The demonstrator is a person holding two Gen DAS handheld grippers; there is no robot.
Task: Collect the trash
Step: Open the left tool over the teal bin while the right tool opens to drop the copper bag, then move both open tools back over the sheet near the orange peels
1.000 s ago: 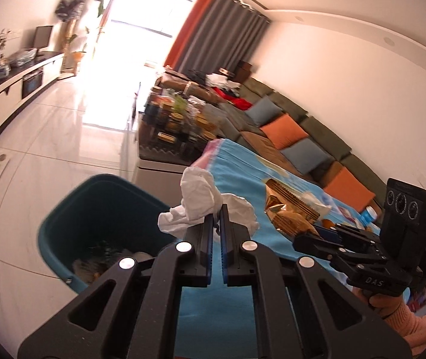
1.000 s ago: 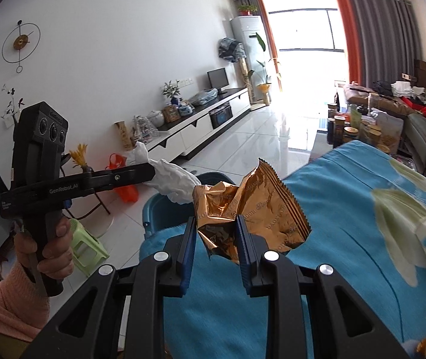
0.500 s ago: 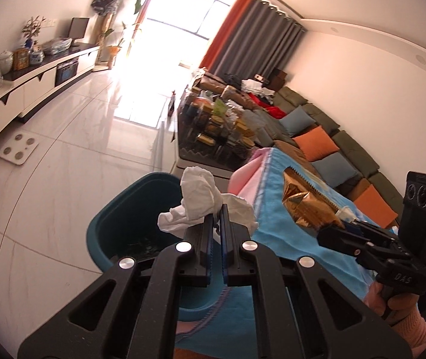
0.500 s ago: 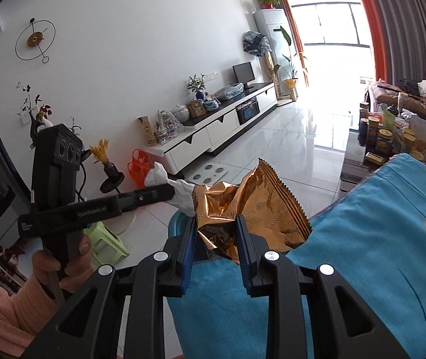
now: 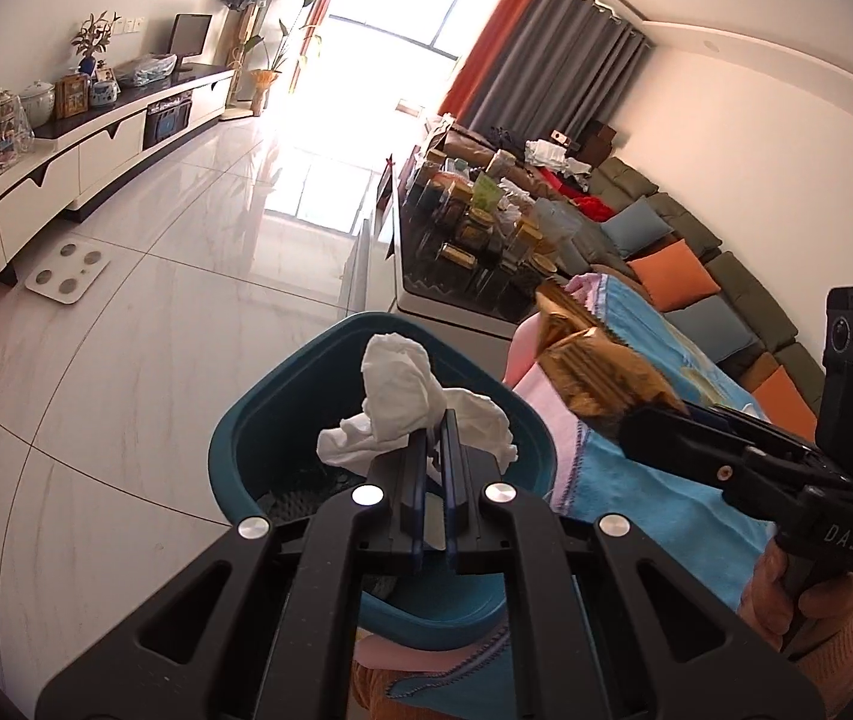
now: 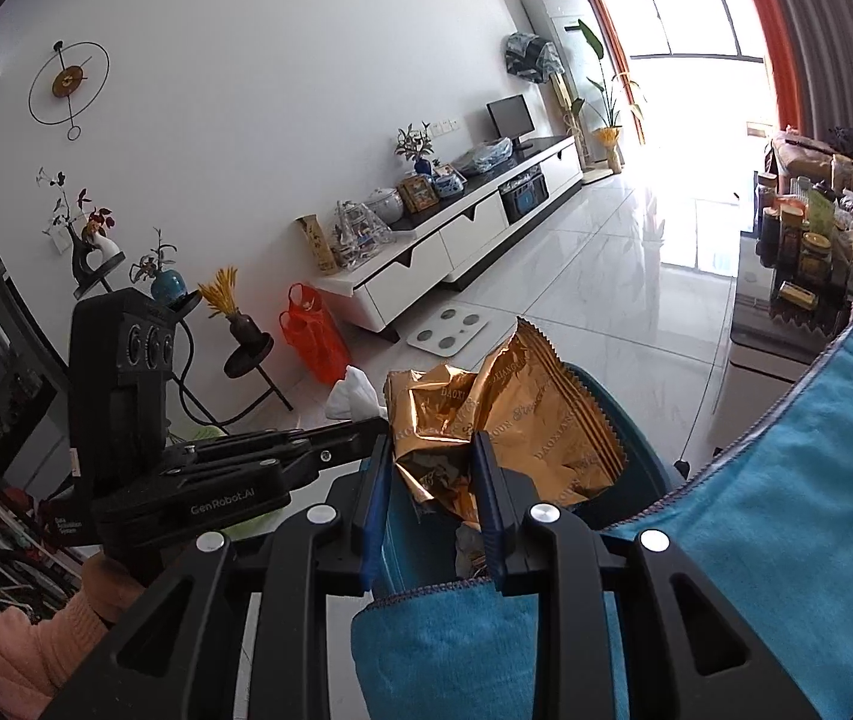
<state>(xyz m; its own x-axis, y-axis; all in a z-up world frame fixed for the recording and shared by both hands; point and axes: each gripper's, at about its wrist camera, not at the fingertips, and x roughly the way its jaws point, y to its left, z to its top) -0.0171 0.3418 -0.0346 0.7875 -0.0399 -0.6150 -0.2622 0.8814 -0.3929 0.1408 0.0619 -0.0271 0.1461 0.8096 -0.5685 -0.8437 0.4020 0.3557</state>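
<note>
— Both grippers have swung away from the blue-covered table (image 5: 654, 480) since a second ago and now hang over the teal bin (image 5: 258, 420), which has slid from the left edge of the left wrist view to directly under the fingers.

— What does the left gripper (image 5: 435, 420) carry?

— Its jaws are pressed together on a crumpled white tissue (image 5: 396, 384), which sticks up above the bin's opening (some dark rubbish already lies at the bottom).

— And the right gripper (image 6: 433, 450)?

— It pinches a crinkled gold snack wrapper (image 6: 504, 414) between its blue pads, jaws only a little apart. The wrapper sits above the bin's near rim (image 6: 630, 420), just beside the tissue.

— Where is the bin against the table?

— On the white tiled floor (image 5: 126, 360), tucked against the table's edge; the cloth's pink underside (image 5: 540, 402) hangs next to it.

— Anything of the person?

— A hand in a pink sleeve (image 6: 12, 648) grips the left gripper's handle.
</note>
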